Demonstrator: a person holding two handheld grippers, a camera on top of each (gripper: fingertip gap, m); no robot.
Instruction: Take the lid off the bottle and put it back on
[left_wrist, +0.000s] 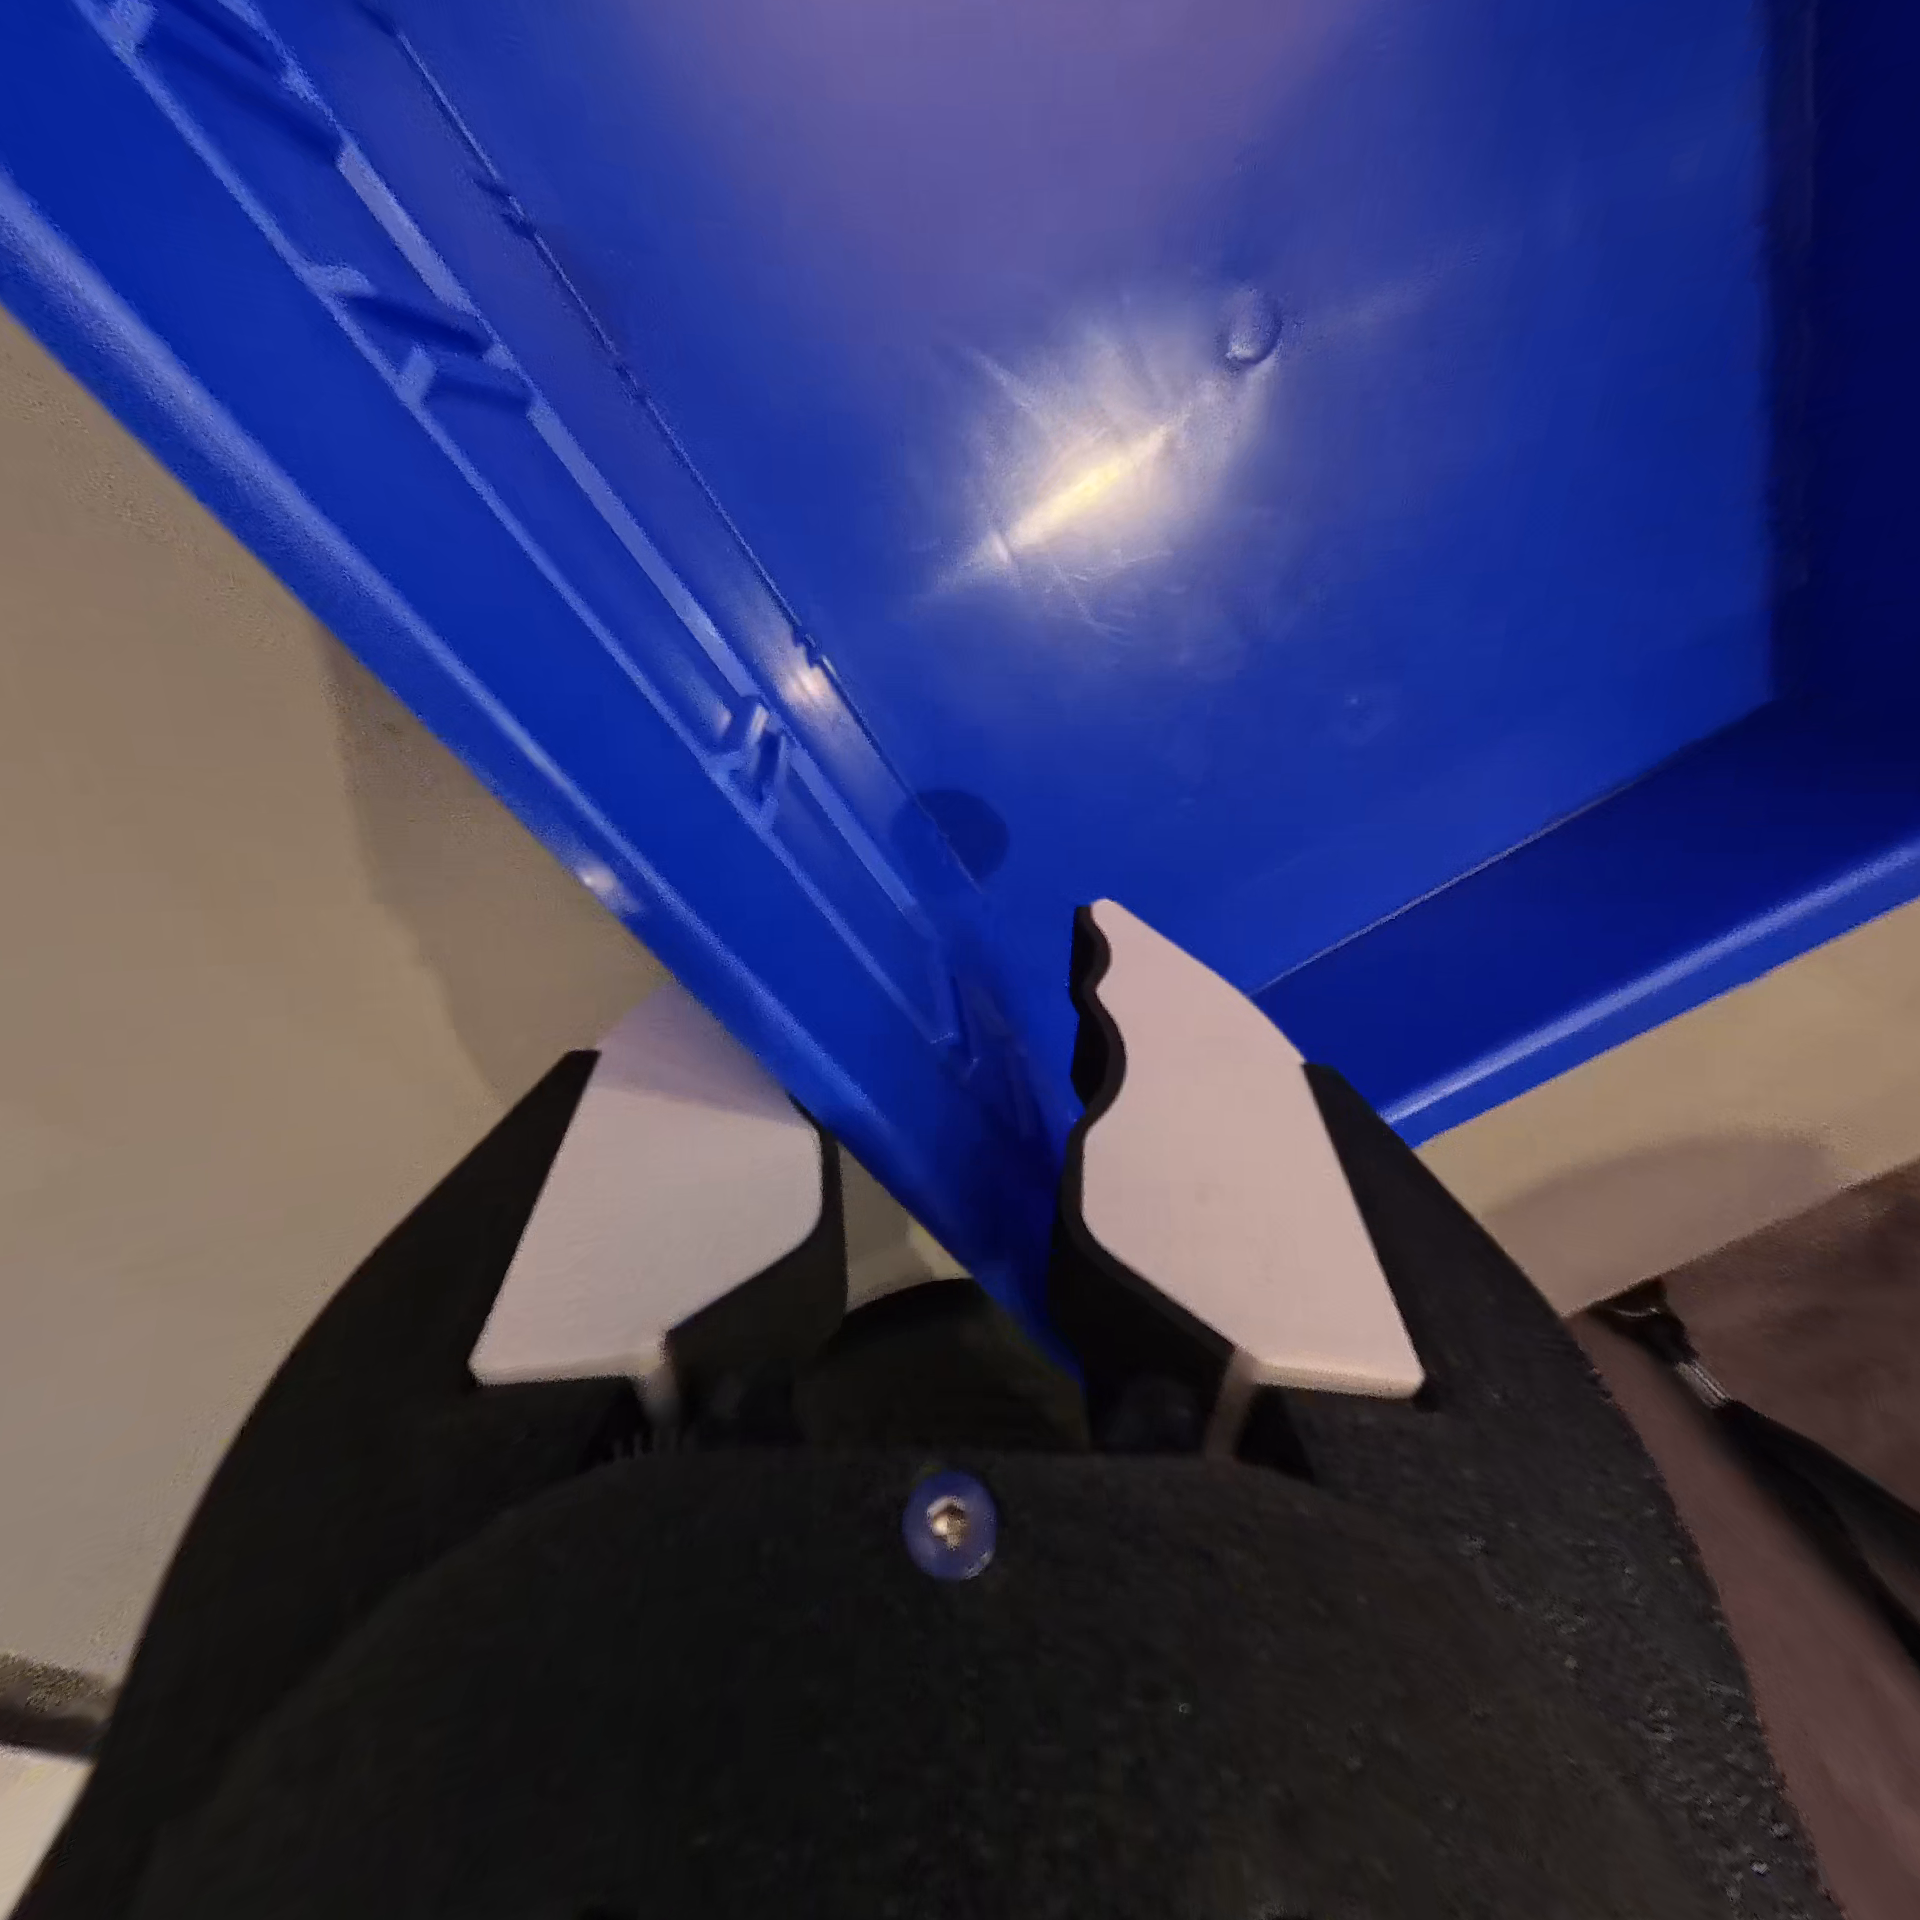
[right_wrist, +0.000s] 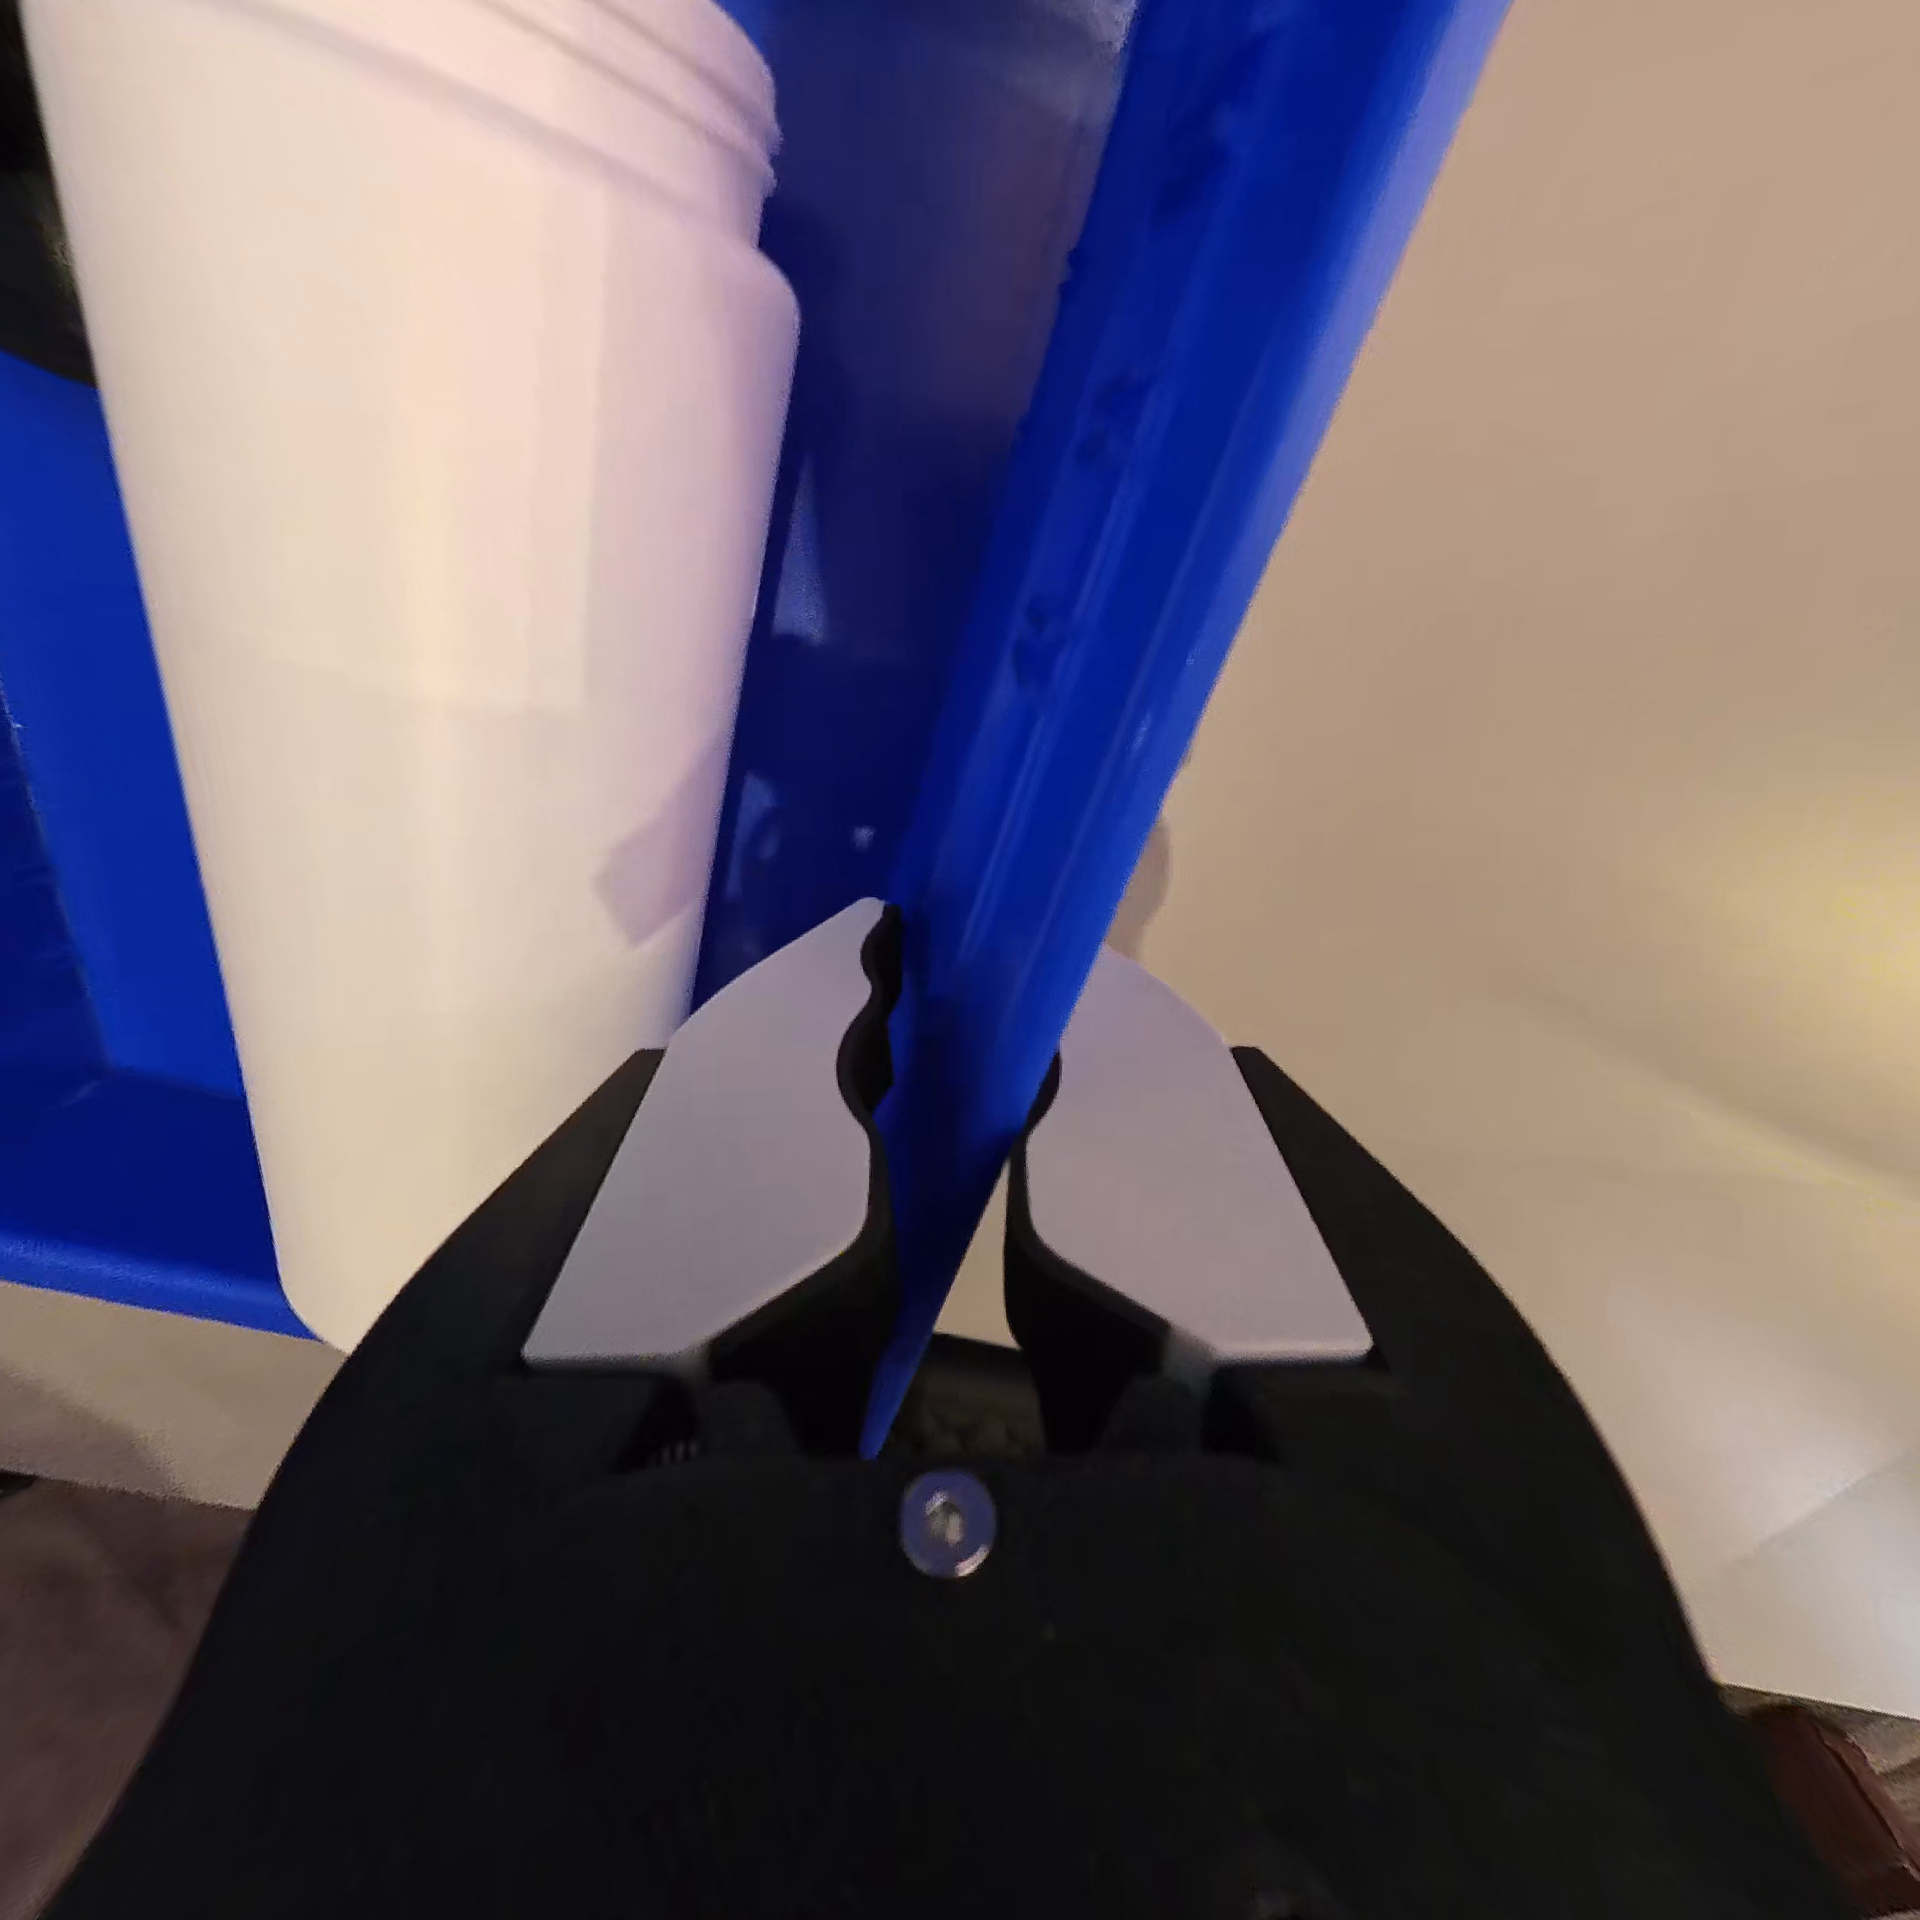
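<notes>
A blue plastic bin fills both views. My left gripper (left_wrist: 914, 997) is shut on the bin's ribbed side wall (left_wrist: 727, 727), one finger outside and one inside. The bin floor (left_wrist: 1143, 416) shown there is bare. My right gripper (right_wrist: 997, 945) is shut on another wall of the bin (right_wrist: 1143, 520). A white bottle (right_wrist: 447, 520) sits inside the bin just left of that wall, close to my left finger (right_wrist: 769, 1143). Its threaded neck (right_wrist: 416, 83) points away from the camera and bears no lid. No lid shows in either view.
A cream tabletop (left_wrist: 208, 831) lies under and around the bin and also shows in the right wrist view (right_wrist: 1558, 727). A brown surface with a black cable (left_wrist: 1766, 1403) lies past the table edge at the lower right.
</notes>
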